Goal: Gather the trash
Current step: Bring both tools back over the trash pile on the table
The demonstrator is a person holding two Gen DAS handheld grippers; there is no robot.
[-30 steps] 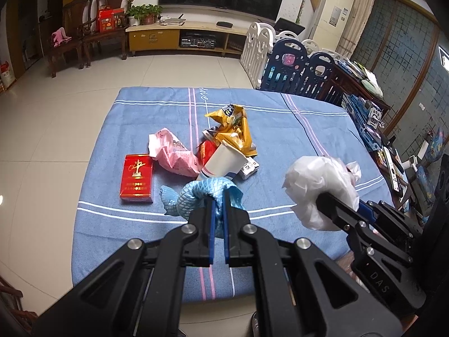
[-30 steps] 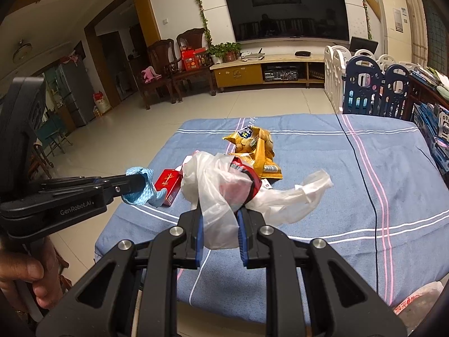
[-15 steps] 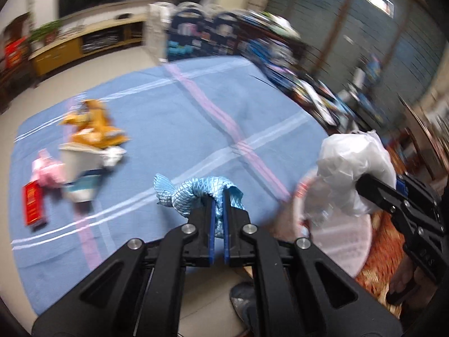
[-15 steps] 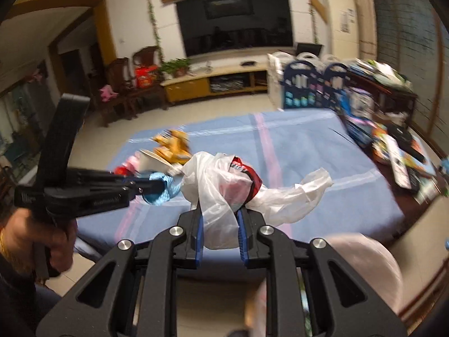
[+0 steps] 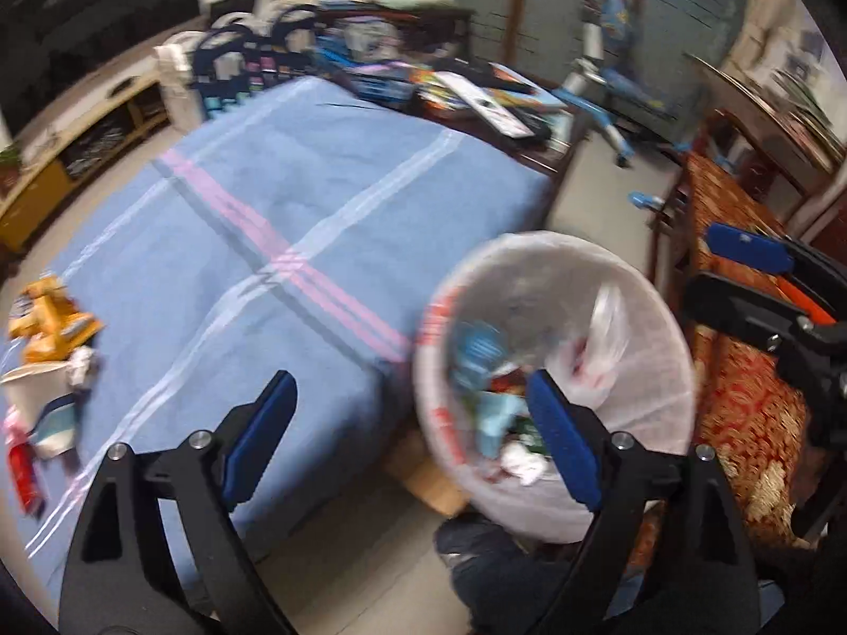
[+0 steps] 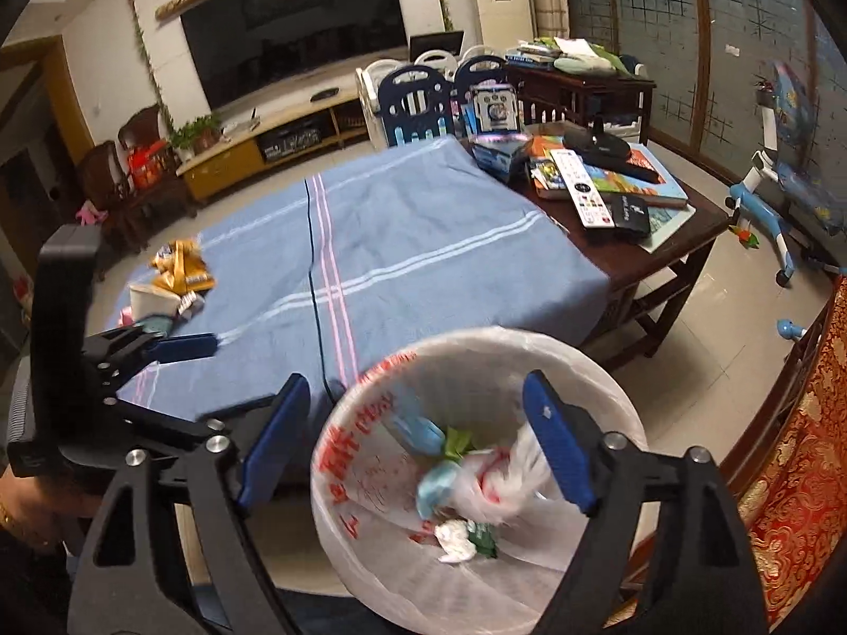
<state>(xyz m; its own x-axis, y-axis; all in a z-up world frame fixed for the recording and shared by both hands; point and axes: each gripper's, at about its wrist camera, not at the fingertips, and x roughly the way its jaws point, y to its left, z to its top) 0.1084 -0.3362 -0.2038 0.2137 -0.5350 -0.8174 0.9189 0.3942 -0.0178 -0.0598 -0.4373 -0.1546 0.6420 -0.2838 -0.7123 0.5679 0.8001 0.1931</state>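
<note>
A round bin with a white liner (image 5: 529, 243) (image 6: 476, 338) stands on the floor at the corner of the blue-clothed table (image 5: 296, 201). My left gripper (image 5: 410, 402) hangs over the bin's left edge and my right gripper (image 6: 415, 397) right above it. Both sets of jaws are opening, with nothing between them. A blue crumpled wad (image 6: 423, 431) and a white plastic bag (image 6: 503, 471) lie blurred inside the bin among other scraps. On the cloth's far left lie a yellow wrapper (image 6: 180, 267), a paper cup (image 6: 151, 301) and a red box (image 5: 21, 471).
A dark wooden table (image 6: 661, 259) with books and a remote adjoins the cloth on the right. A red patterned seat (image 6: 794, 476) stands close beside the bin. A blue child's scooter (image 6: 762, 196) is on the tiled floor behind. A person's shoe (image 5: 476, 545) is below the bin.
Both grippers swung right from over the table to above the bin and opened. The blue wad and the white bag left the jaws and now lie in the bin.
</note>
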